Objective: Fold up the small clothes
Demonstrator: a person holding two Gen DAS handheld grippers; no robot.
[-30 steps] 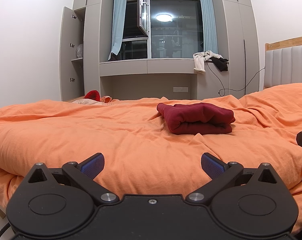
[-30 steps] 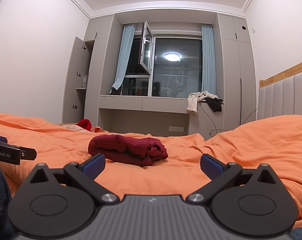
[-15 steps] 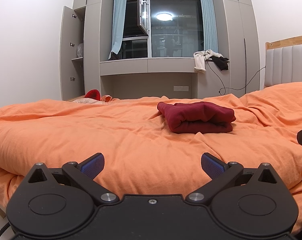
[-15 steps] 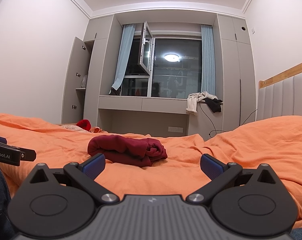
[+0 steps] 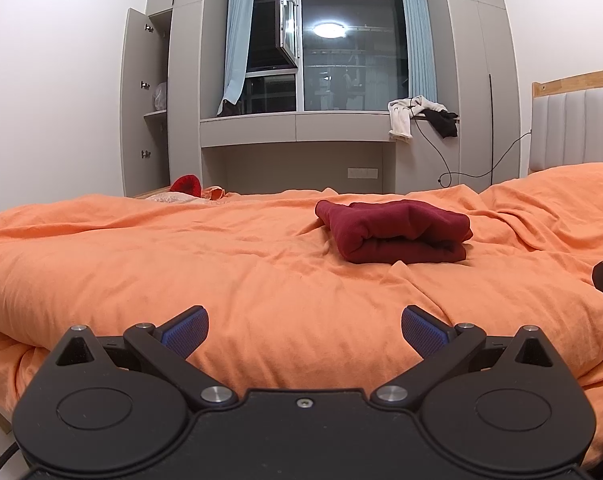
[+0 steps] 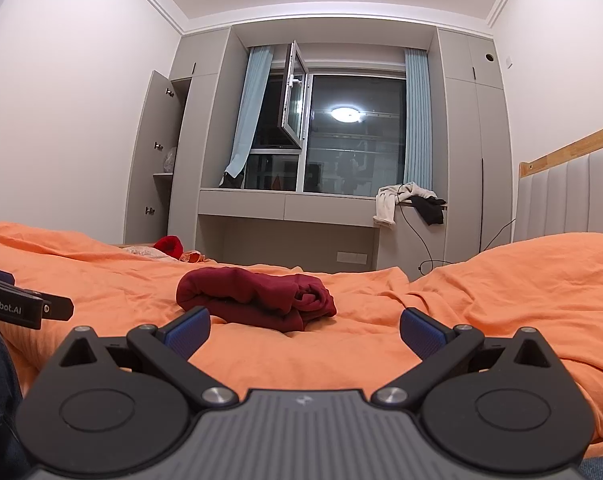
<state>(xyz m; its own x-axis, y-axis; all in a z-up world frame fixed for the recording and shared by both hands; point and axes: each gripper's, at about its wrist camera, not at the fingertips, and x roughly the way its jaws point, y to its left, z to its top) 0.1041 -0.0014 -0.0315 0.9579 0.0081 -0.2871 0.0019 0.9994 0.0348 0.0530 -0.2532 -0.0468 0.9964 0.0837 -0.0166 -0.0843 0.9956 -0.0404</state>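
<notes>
A dark red garment (image 5: pixel 395 232) lies folded in a compact bundle on the orange bed cover (image 5: pixel 181 264). It also shows in the right wrist view (image 6: pixel 257 302). My left gripper (image 5: pixel 304 330) is open and empty, low over the near edge of the bed, well short of the bundle. My right gripper (image 6: pixel 304 330) is open and empty, close in front of the bundle. The left gripper's side (image 6: pixel 17 304) shows at the left edge of the right wrist view.
A red item (image 5: pixel 186 185) and pale cloth lie at the bed's far left edge. A window ledge (image 5: pixel 297 130) with draped white and black clothes (image 5: pixel 417 116) stands behind. A padded headboard (image 5: pixel 573 128) is at the right, an open cabinet (image 5: pixel 149 104) at the left.
Both views have shifted very slightly; the folded red garment and the open grippers stay as they were.
</notes>
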